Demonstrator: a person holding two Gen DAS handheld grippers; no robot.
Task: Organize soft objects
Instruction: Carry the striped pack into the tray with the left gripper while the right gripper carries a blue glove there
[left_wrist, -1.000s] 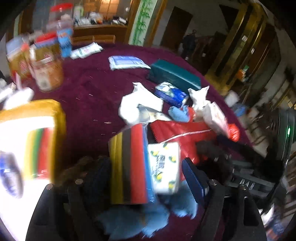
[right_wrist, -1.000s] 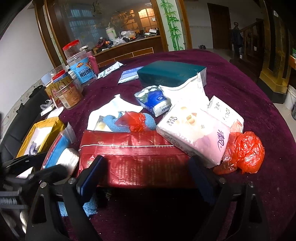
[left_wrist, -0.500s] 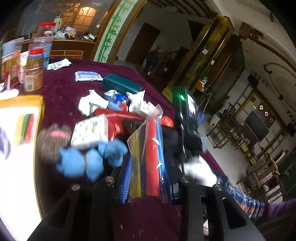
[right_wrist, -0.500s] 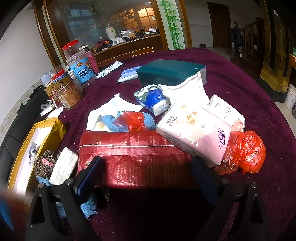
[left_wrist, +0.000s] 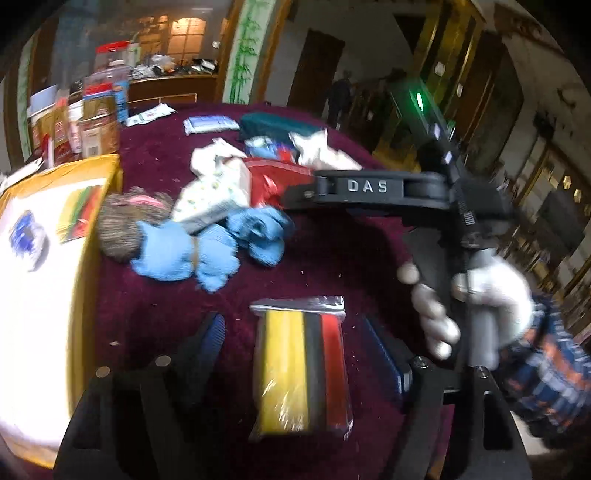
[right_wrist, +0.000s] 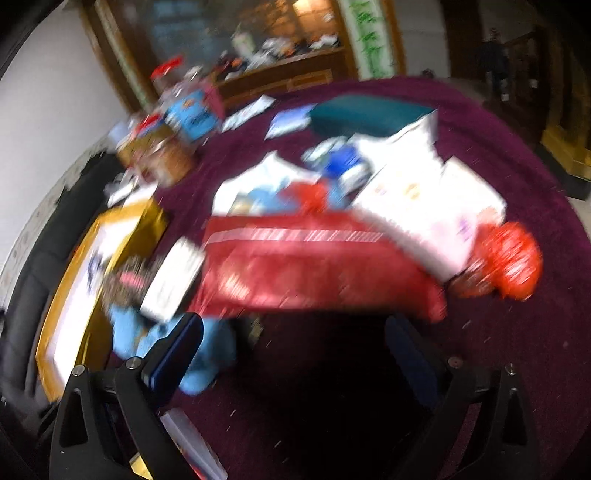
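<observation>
**Left wrist view: sponge pack is down, here's how I'd handle it**

Left wrist camera has the bagged pack of sponges (left_wrist: 301, 363) lying flat on the maroon tablecloth (left_wrist: 332, 266), right at 6 o'clock, sitting between the fingers of the left gripper (left_wrist: 299, 347). Jaws have just been opening: they stand well apart now, with a gap on both sides of the pack, so nothing's held. Yellow, black and red slabs side by side in clear film with a zip strip at the top.

Handling guess: super light, squishy, and the film looks slick and crinkly. Pinching the loose bag top would probably let it swing or slip, so I'd squeeze across the short width, mid-body, and let the foam give a bit.

Up around 10–11 o'clock there's the blue cloth bundle (left_wrist: 184, 254) touching a brownish fuzzy thing (left_wrist: 125, 218) and a small tissue pack (left_wrist: 210, 199). All soft, all forgiving.

The right gripper (right_wrist: 295, 339) is very blurry in its own view but its jaws have just been opening too and stand wide, nothing between them. The red plastic package (right_wrist: 314, 266) lies just beyond its tips at 12 o'clock, with a gloved hand (left_wrist: 476, 299) on its handle in the left view.
</observation>
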